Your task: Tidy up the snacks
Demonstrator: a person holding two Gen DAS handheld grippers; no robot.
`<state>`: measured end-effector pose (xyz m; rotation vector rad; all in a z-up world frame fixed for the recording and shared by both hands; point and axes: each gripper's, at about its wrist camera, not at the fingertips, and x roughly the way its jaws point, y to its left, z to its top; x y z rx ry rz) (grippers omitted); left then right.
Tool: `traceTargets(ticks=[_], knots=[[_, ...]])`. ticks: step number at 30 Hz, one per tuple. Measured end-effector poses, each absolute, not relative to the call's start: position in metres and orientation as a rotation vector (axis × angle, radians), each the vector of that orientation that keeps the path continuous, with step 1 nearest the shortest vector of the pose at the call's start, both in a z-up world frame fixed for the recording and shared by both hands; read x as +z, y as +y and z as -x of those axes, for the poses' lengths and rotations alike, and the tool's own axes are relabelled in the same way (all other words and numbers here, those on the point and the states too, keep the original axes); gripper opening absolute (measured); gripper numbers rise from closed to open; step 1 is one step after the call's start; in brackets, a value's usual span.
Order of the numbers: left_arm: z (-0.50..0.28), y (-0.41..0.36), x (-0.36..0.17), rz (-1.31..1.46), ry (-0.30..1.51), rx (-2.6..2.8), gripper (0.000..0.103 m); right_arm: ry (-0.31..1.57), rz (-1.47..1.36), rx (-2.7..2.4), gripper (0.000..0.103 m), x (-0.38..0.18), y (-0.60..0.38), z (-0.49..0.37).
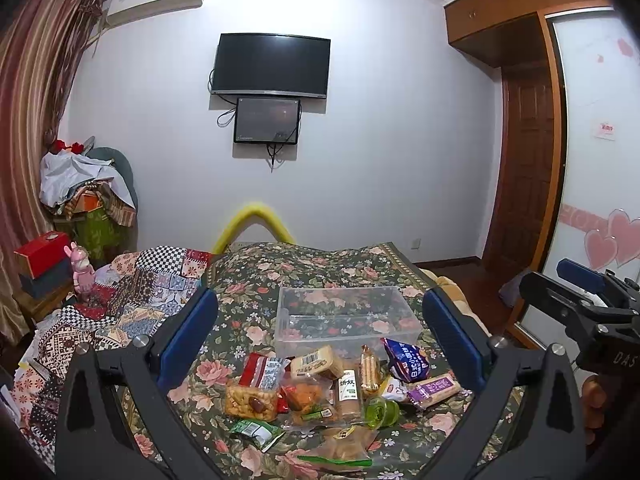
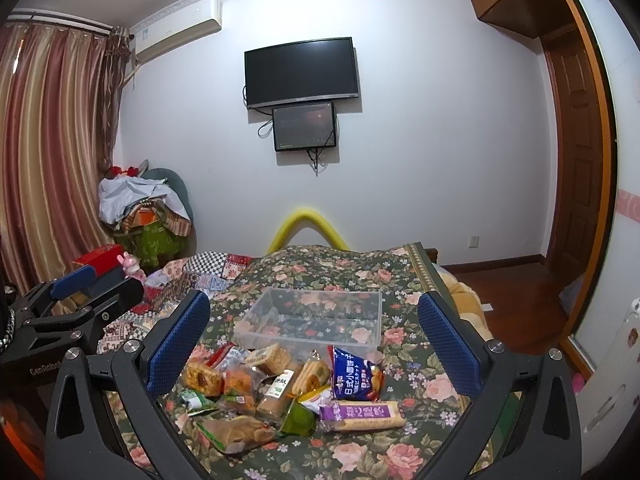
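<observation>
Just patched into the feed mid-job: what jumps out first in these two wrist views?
A heap of wrapped snacks lies on the floral bedspread, the blue biscuit bag the brightest, right of centre. Just behind it stands an empty clear plastic bin. Both claws, left and right, are open, framing the pile; a black TV hangs on the far wall.

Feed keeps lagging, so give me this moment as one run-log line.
left hand-held gripper: open, holding nothing | right hand-held gripper: open, holding nothing | clear bin: empty | snack pile: on bedspread in front of bin
</observation>
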<state>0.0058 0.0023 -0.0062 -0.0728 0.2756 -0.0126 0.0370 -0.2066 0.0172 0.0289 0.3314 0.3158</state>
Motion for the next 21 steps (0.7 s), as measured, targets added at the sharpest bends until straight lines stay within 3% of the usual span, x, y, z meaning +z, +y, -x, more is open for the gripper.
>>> traceTargets(ticks=[12, 21], knots=[[-0.032, 0.023, -0.044, 0.06, 0.391, 0.005, 0.103, 0.444, -0.035, 0.298, 0.103, -0.013, -0.213, -0.062], [-0.061, 0.055, -0.094, 0.067, 0.551, 0.066, 0.101, 0.632, -0.008, 0.243, 0.103, -0.063, -0.229, -0.091]])
